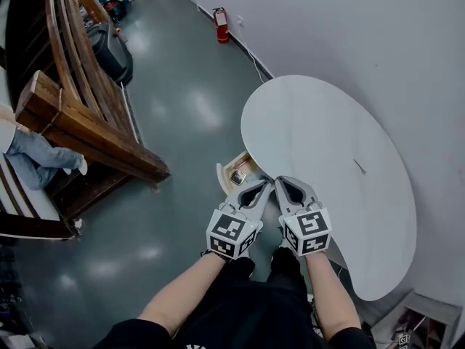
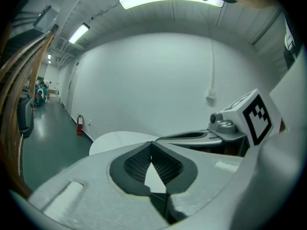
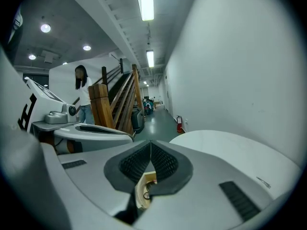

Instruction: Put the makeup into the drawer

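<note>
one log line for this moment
left gripper: shut, empty | right gripper: shut, empty | pose: side by side at white table edge | drawer: open, contents unclear

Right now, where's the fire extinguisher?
Head view, top centre: the fire extinguisher stands on the floor against the white wall, beyond the round white table.

No word, number or brand can be read anywhere; the cubes on the left gripper (image 1: 266,185) and right gripper (image 1: 280,183) carry only black-and-white square patterns; any print on the fire extinguisher (image 1: 221,25), beyond the round table (image 1: 378,195), is too small to make out.
</note>
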Motion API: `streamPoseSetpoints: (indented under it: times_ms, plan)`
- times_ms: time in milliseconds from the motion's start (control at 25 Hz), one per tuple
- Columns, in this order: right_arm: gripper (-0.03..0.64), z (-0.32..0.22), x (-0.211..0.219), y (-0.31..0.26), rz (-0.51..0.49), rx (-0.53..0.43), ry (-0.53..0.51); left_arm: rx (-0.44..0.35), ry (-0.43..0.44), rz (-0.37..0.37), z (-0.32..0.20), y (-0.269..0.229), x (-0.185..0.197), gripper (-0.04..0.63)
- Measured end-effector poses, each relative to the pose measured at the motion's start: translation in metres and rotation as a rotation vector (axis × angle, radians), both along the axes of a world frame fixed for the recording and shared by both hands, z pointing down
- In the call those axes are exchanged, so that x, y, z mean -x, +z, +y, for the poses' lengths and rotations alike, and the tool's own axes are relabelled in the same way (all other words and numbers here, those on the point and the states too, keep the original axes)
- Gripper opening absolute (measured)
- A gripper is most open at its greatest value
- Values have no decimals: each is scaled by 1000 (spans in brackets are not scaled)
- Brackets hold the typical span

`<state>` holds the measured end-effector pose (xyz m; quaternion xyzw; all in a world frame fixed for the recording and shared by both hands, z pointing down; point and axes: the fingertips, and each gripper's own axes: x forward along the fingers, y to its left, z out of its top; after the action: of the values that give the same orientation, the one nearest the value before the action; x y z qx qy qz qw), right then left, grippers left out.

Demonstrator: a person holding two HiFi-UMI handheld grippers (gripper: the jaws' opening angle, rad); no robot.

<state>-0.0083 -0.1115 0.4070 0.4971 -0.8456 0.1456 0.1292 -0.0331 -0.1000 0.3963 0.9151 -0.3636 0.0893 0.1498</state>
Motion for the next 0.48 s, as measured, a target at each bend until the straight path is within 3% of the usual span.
streamPoseSetpoints:
  times_ms: [480]
  plan:
    - [15,5,-28,-81,2,-125,39,-86,21,54,2,-78,-20,9]
